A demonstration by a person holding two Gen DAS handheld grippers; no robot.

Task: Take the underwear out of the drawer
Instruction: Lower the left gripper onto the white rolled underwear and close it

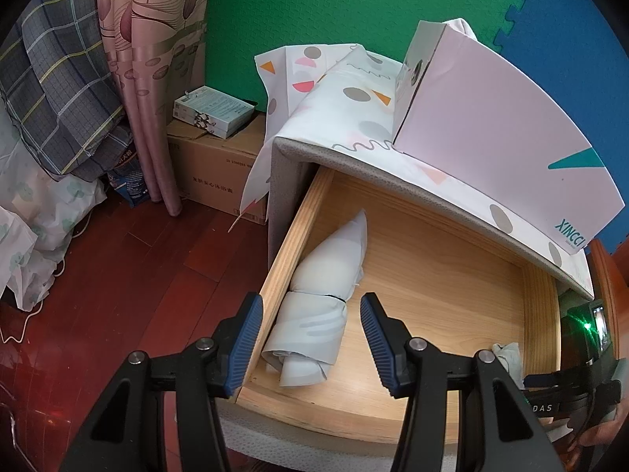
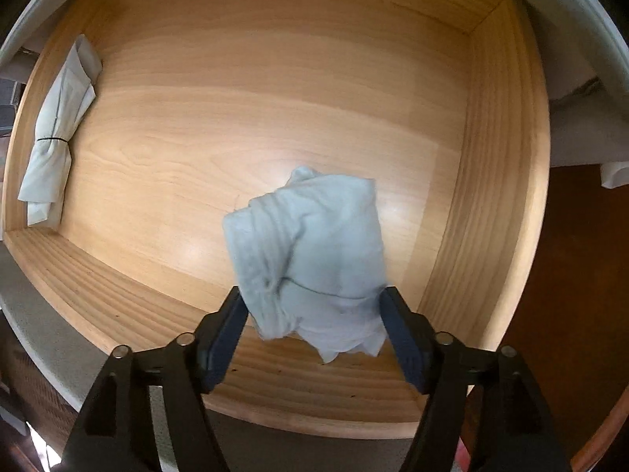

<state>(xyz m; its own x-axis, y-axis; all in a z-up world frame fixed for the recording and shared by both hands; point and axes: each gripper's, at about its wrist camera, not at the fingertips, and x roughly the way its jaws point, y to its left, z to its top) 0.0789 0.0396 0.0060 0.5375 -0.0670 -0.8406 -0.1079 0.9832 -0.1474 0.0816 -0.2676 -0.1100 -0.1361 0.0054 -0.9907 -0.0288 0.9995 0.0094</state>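
Green and blue foam mats (image 1: 314, 8) back the scene we see from the left wrist, with dark red floorboards (image 1: 129, 259) below and a pink leaf-print curtain (image 1: 145, 78) off to our left. Ahead of the left gripper (image 1: 311, 338) stands a cabinet (image 1: 287, 181) under a patterned cloth (image 1: 346, 90); on it lies a pale box (image 1: 491, 133) printed "XINGCI". A carton (image 1: 220, 173) with small print we cannot read sits beyond, two small boxes (image 1: 212, 110) on it. Below us the wooden drawer (image 2: 275, 90) is pulled open. Our left jaws stand apart, empty, astride its side wall; just past them lies a rolled white bundle (image 1: 318, 299) tied with a thin band. Our right gripper (image 2: 314, 326) points down into the drawer. Its jaws flank the pale blue underwear (image 2: 314, 244), banded too; whether the pads press on it, we cannot tell.
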